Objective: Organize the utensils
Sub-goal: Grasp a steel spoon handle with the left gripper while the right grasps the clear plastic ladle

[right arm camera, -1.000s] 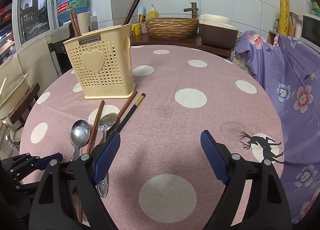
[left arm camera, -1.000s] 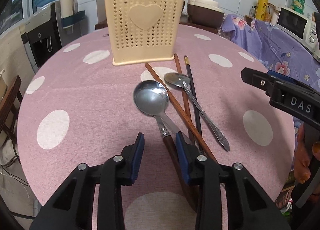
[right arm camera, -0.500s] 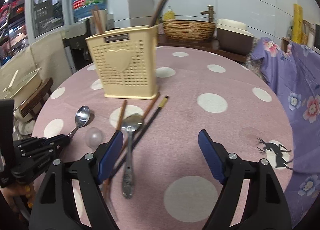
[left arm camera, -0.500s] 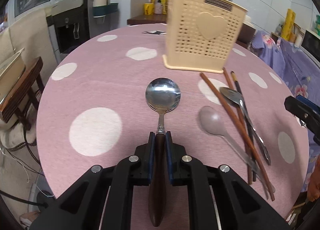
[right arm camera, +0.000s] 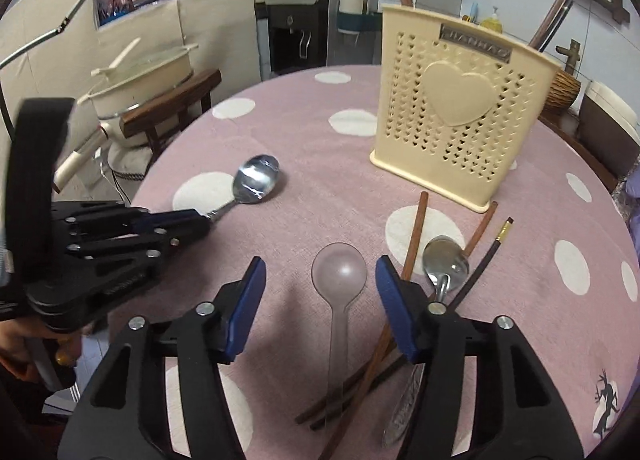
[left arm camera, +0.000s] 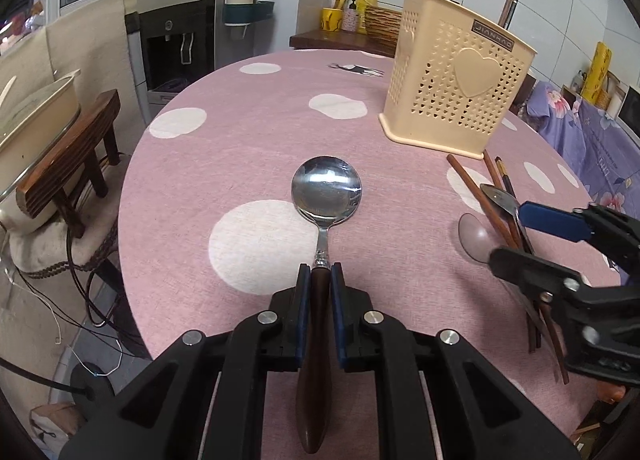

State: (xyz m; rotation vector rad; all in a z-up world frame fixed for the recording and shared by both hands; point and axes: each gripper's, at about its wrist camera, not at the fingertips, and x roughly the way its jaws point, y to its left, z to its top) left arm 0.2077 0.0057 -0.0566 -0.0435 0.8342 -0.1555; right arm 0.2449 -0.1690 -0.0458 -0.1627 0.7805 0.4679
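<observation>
Blue-padded fingers of the left gripper [left arm camera: 319,284] were clamped on the dark wooden handle of the large round steel spoon [left arm camera: 326,192], its bowl out over the pink polka-dot tablecloth [left arm camera: 248,139] with bare cloth all around. The right gripper [right arm camera: 320,296] was spread wide astride the clear plastic spoon [right arm camera: 339,272], beside crossed brown chopsticks [right arm camera: 416,232] and a small steel spoon [right arm camera: 446,264]. Beyond stood the cream perforated utensil holder [right arm camera: 460,123], well inside the table's rim.

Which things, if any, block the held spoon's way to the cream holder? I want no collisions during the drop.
Nothing visible does. The left gripper clamps the wooden-handled spoon; only bare tablecloth lies between it and the cream holder. Chopsticks already stand inside.
</observation>
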